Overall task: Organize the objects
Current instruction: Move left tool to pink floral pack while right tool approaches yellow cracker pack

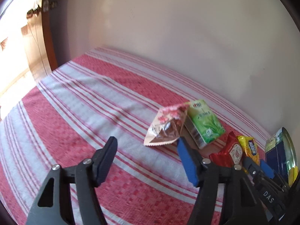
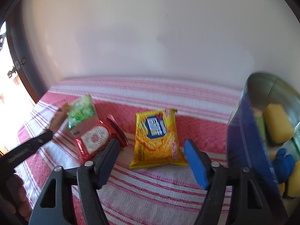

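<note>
On a red and white striped cloth [image 1: 78, 101] lie a pink-brown snack pouch [image 1: 166, 126], a green carton [image 1: 204, 123], a red foil packet [image 1: 227, 151] and a yellow cracker pack [image 1: 250, 149]. My left gripper [image 1: 147, 148] is open and empty, just short of the pouch. In the right wrist view my right gripper [image 2: 151, 150] is open and empty with the yellow cracker pack [image 2: 156, 138] lying between and just beyond its fingertips. The red packet [image 2: 94, 139] and green carton [image 2: 82, 112] lie to its left. The right gripper also shows in the left wrist view [image 1: 260, 166].
A round blue tin [image 2: 245, 136] lies on its side at the right, holding yellow, green and blue items [image 2: 277, 123]. It also shows in the left wrist view [image 1: 279, 155]. A plain wall runs behind the cloth. A wooden door frame [image 1: 47, 37] stands at the left.
</note>
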The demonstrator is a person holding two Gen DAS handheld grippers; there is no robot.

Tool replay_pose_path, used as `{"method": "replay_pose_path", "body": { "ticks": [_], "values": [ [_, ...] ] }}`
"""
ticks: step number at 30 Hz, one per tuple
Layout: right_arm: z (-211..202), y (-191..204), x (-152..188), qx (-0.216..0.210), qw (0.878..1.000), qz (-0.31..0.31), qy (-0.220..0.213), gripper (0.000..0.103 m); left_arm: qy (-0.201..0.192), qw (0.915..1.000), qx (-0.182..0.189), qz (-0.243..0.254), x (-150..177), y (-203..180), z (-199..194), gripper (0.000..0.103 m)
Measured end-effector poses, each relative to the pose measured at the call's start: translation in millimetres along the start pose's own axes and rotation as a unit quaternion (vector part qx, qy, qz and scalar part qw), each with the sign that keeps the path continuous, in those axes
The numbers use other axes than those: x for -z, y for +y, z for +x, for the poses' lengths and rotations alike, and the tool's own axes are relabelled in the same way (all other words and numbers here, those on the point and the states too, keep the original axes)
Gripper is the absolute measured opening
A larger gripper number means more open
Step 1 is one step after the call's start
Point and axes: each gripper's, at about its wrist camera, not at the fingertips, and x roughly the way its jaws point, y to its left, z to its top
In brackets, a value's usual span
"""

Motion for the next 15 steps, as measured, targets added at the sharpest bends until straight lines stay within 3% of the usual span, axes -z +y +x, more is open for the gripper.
{"method": "replay_pose_path", "body": {
  "ticks": [2, 5, 7, 8, 9, 12, 15],
  "values": [
    [1.6, -1.6, -1.6, 0.001, 1.0, -0.001, 0.001, 0.073, -0.024, 0.999, -0.025, 0.027, -3.5, -8.1, -5.5, 0.083],
    [5.8, 2.2, -0.6, 0.003, 1.0, -0.017, 0.01, 0.073, -0.029, 0.9975, -0.036, 0.054, -3.4, -14.6, -2.1, 0.084],
    [7.6, 4.2, 0.9, 0.01, 0.999, -0.03, 0.012, 0.071, -0.027, 0.9975, -0.029, 0.059, -6.4, -21.8, 4.6, 0.084],
    [7.4, 5.1, 1.6, 0.017, 0.999, -0.038, 0.011, 0.06, -0.027, 0.9972, -0.031, 0.062, -8.1, -24.0, 7.7, 0.084],
    [7.1, 5.8, 1.9, 0.017, 0.999, -0.042, 0.012, 0.057, -0.027, 0.9967, -0.038, 0.067, -10.9, -22.3, 11.3, 0.084],
    [5.3, 1.3, 3.3, 0.007, 0.999, -0.033, 0.008, 0.055, -0.019, 0.9958, -0.059, 0.067, -15.2, -17.8, 23.9, 0.084],
    [-1.1, -9.5, 4.9, -0.004, 1.0, -0.016, -0.003, 0.053, 0.008, 0.9981, -0.042, 0.045, -15.3, -15.3, 34.4, 0.084]
  ]
}}
